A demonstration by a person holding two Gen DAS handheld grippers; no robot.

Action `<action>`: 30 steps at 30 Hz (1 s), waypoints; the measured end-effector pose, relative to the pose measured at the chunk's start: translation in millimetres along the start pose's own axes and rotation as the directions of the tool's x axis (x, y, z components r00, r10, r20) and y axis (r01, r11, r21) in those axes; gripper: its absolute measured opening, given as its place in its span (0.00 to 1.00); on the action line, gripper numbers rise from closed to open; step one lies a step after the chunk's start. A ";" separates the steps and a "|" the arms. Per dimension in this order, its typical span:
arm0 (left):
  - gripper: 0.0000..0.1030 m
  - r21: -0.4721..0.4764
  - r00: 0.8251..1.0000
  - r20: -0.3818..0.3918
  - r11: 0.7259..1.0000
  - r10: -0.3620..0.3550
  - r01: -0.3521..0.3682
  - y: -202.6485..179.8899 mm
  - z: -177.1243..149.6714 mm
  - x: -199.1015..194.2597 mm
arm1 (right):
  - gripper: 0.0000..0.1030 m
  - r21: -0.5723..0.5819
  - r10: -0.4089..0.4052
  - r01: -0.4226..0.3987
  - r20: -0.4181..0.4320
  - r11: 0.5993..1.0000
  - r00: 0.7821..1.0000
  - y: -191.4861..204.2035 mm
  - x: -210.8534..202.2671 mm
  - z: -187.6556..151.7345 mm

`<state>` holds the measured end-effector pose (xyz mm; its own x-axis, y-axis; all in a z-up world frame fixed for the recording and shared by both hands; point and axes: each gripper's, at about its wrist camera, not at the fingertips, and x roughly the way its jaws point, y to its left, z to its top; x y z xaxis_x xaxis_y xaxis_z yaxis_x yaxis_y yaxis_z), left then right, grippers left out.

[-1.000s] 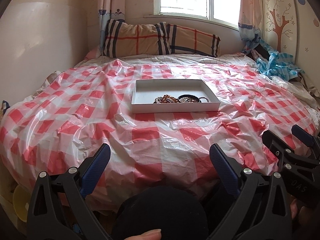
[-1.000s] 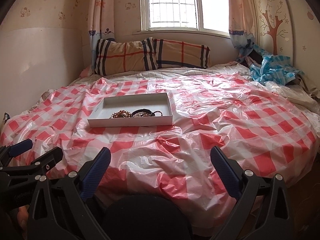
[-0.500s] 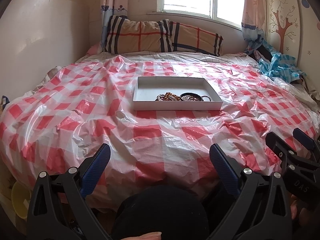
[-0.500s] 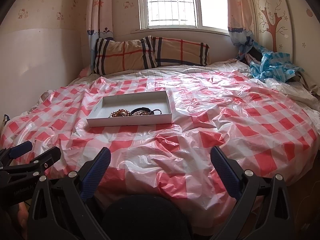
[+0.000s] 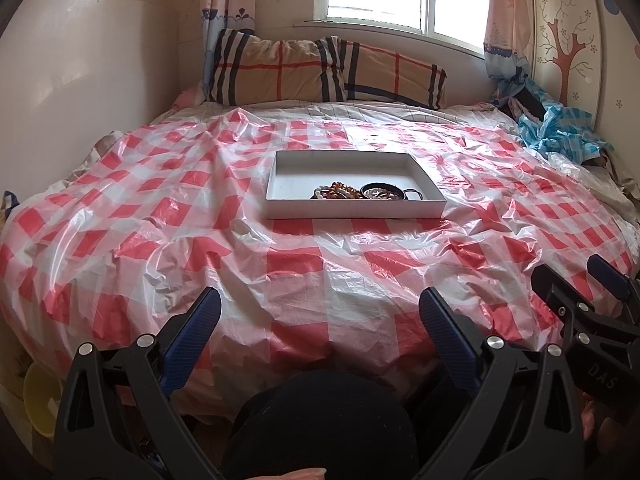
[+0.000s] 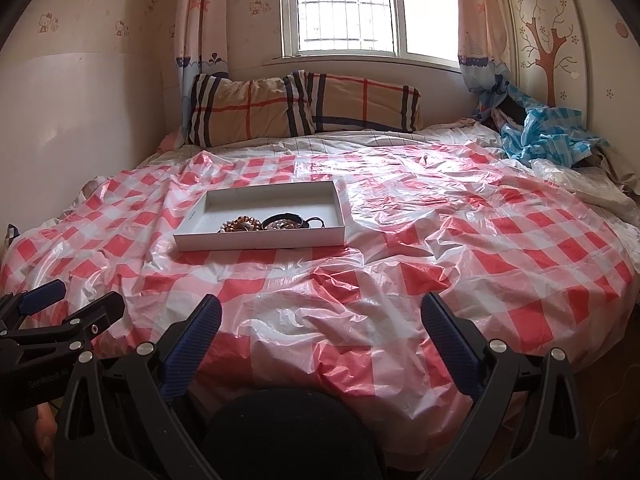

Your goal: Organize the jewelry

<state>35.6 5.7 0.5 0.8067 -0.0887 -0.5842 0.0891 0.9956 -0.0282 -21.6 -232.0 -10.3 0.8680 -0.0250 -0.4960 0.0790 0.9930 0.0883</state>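
Observation:
A white shallow tray (image 5: 288, 176) (image 6: 208, 220) lies on the red-checked plastic sheet in the middle of the bed. In it lie brown bead bracelets (image 5: 340, 191) (image 6: 240, 224) and black bands (image 5: 384, 192) (image 6: 286, 222). My left gripper (image 5: 320, 312) is open and empty above the bed's near edge, well short of the tray. My right gripper (image 6: 320, 316) is open and empty too, to the tray's near right. Each gripper shows at the edge of the other's view: the right one (image 5: 576, 280) and the left one (image 6: 72, 300).
The red-checked plastic sheet (image 5: 160, 208) covers the bed and is crumpled. Two plaid pillows (image 5: 320, 72) lean at the headboard under the window. Blue-white crumpled cloth (image 5: 560, 132) lies at the far right corner. A wall runs along the left.
Both cameras have tilted and moved a little forward toward the bed, so the tray sits lower and larger in view. Both grippers stay open and empty.

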 end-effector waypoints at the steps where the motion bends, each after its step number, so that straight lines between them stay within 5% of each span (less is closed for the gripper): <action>1: 0.93 0.000 1.000 0.000 1.000 0.000 0.000 0.0 0.3 0.0 | 0.93 0.000 0.000 0.000 0.000 1.000 1.000 0.2 -0.1 0.1; 30: 0.93 -0.005 1.000 -0.003 1.000 0.001 -0.001 2.7 -0.5 0.8 | 0.93 -0.006 -0.001 0.001 0.007 1.000 1.000 -1.9 0.0 -1.0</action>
<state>36.2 8.3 -0.4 0.8051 -0.0880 -0.5866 0.0857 0.9958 -0.0319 -22.1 -233.8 -11.3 0.8715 -0.0269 -0.4897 0.0772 0.9936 0.0828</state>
